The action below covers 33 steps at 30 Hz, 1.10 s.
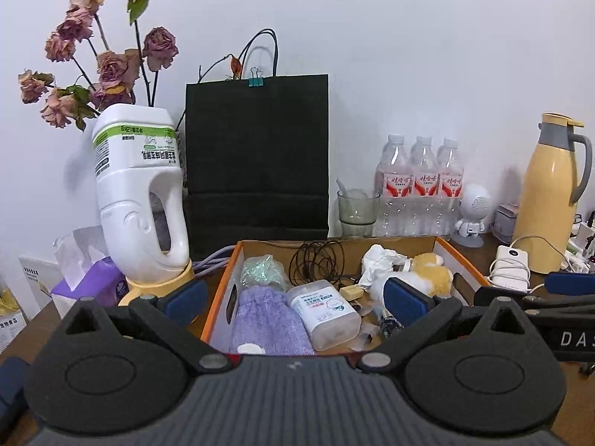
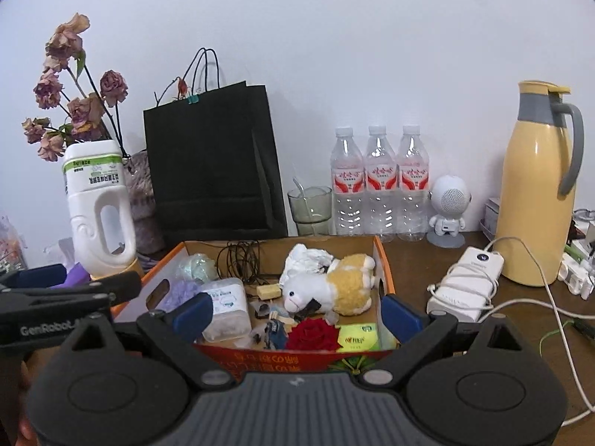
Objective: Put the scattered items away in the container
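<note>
wooden desk (image 2: 427, 260), plush toy (image 2: 334, 286) lengthwise across box (image 2: 383, 256), head leftward

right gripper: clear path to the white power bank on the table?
Probably yes. The right gripper is open and empty, and the power bank lies unobstructed on the table right of the box; only its own cable wraps it.

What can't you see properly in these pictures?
- Purple pouch: left wrist view, near end hidden by the left gripper; right wrist view, mostly behind a blue finger pad.
- Small bits beside the red rose: right wrist view, too small to name.
- Inside the black bag: closed, hidden in both views.
- Bottle label: upside down, too small to read.
</note>
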Each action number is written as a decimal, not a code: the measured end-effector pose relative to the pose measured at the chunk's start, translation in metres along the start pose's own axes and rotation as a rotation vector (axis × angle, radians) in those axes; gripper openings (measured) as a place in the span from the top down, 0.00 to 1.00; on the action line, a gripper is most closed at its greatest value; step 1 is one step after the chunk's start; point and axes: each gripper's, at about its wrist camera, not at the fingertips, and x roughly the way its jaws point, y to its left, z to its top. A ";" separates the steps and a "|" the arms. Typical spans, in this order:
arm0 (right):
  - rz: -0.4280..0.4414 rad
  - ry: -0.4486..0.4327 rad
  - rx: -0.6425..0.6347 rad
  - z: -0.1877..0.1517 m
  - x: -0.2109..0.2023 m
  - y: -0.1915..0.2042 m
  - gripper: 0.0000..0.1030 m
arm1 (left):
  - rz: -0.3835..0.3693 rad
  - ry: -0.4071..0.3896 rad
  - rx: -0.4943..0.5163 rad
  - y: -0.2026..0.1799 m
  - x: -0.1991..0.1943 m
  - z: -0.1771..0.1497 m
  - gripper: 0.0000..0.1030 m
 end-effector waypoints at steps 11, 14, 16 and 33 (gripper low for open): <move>-0.017 0.122 0.069 -0.054 -0.029 -0.009 0.02 | -0.030 0.074 0.047 0.005 -0.040 -0.045 0.00; -0.016 0.154 0.083 -0.073 -0.041 -0.009 0.02 | -0.040 0.095 0.028 0.011 -0.057 -0.059 0.00; -0.009 0.148 0.073 -0.083 -0.053 -0.007 0.02 | -0.050 0.088 -0.001 0.015 -0.071 -0.068 0.00; -0.041 0.152 0.035 -0.134 -0.109 0.016 0.02 | -0.068 0.203 -0.054 0.021 -0.111 -0.125 0.00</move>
